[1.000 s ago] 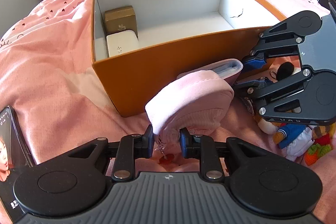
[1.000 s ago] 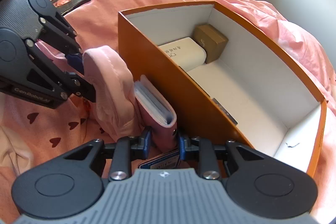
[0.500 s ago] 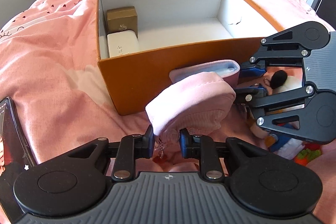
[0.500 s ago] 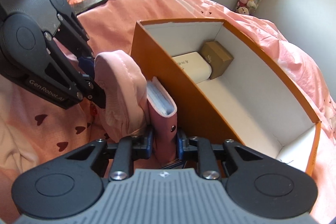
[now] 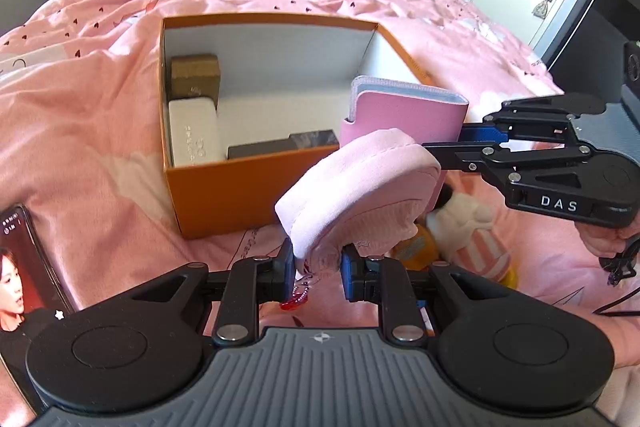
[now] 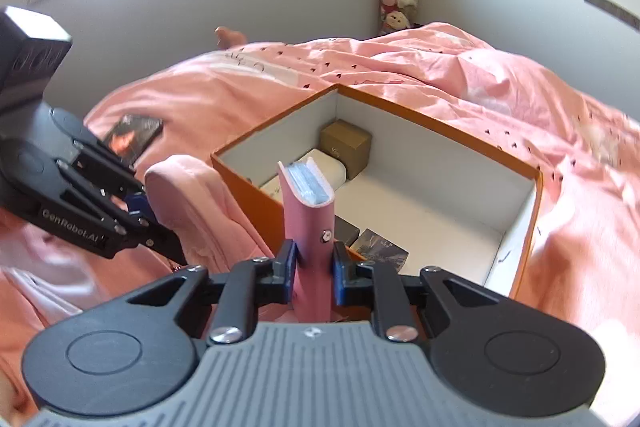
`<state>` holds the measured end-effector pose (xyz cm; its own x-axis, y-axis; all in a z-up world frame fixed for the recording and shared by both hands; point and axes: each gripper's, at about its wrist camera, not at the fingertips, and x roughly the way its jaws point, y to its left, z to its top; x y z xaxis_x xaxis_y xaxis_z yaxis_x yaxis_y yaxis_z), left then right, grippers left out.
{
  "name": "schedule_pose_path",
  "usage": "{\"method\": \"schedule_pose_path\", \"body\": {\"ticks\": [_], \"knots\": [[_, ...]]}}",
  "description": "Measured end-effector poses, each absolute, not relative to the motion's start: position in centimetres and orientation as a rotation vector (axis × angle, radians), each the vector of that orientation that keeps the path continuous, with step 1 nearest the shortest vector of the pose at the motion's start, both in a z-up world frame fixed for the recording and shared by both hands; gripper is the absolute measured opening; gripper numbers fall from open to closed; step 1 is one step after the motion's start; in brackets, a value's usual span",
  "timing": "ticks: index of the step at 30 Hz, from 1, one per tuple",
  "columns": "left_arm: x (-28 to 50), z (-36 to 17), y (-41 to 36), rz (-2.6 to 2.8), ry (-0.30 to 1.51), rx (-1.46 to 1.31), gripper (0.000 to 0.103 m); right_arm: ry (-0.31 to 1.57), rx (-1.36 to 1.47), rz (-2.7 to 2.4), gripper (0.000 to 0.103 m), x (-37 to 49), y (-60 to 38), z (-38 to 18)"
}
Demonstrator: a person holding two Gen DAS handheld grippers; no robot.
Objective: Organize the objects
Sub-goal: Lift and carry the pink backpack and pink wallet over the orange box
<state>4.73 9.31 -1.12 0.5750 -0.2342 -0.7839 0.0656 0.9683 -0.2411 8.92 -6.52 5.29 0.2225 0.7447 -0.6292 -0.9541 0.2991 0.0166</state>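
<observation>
An orange cardboard box [image 5: 248,183], open-topped and white inside, is set on a pink bedspread [image 5: 92,131]. At its far left end a small brown box [image 5: 196,77] is seen against the back corner, with a white box [image 5: 194,135] just in front of it, the two touching. A dark flat item [image 5: 280,147] is lying on the floor of the box against the near wall. In the right wrist view the same contents are seen, plus a second dark printed piece [image 6: 380,249] beside the first near the front wall. The rest of the floor is bare white.

The left gripper [image 5: 318,267] is clamped on a soft pale pink pouch [image 5: 360,183], pinched at its lower edge and held in front of the box's near wall; a small red charm [image 5: 294,301] is hanging below the pads. The right gripper [image 6: 314,267] is clamped on a pink card-holder wallet [image 6: 308,215], held upright, page edges up, at the box's near rim; its jaws are closing further on it. In the left view the wallet is seen behind the pouch, over the right end of the box.

A phone [image 5: 24,275] with a lit screen is lying on the bedspread left of the box. Plush toys [image 5: 476,227] are lying on the bedspread beneath the right gripper.
</observation>
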Motion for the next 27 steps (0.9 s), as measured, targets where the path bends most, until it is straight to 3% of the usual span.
{"method": "schedule_pose_path", "body": {"ticks": [8, 15, 21, 27], "knots": [[6.4, 2.6, 10.9, -0.213, 0.903, -0.218, 0.025, 0.709, -0.186, 1.219, 0.019, 12.3, -8.3, 8.9], [10.9, 5.2, 12.5, -0.201, 0.91, -0.181, 0.025, 0.705, -0.179, 1.185, 0.019, 15.1, -6.6, 11.0], [15.9, 4.5, 14.5, -0.172, 1.006, -0.176, 0.025, 0.777, -0.224, 1.15, 0.019, 19.0, -3.2, 9.9], [20.7, 2.2, 15.8, -0.22, 1.192, -0.16, 0.025, 1.0, -0.188, 1.182, 0.019, 24.3, 1.1, 6.4]]}}
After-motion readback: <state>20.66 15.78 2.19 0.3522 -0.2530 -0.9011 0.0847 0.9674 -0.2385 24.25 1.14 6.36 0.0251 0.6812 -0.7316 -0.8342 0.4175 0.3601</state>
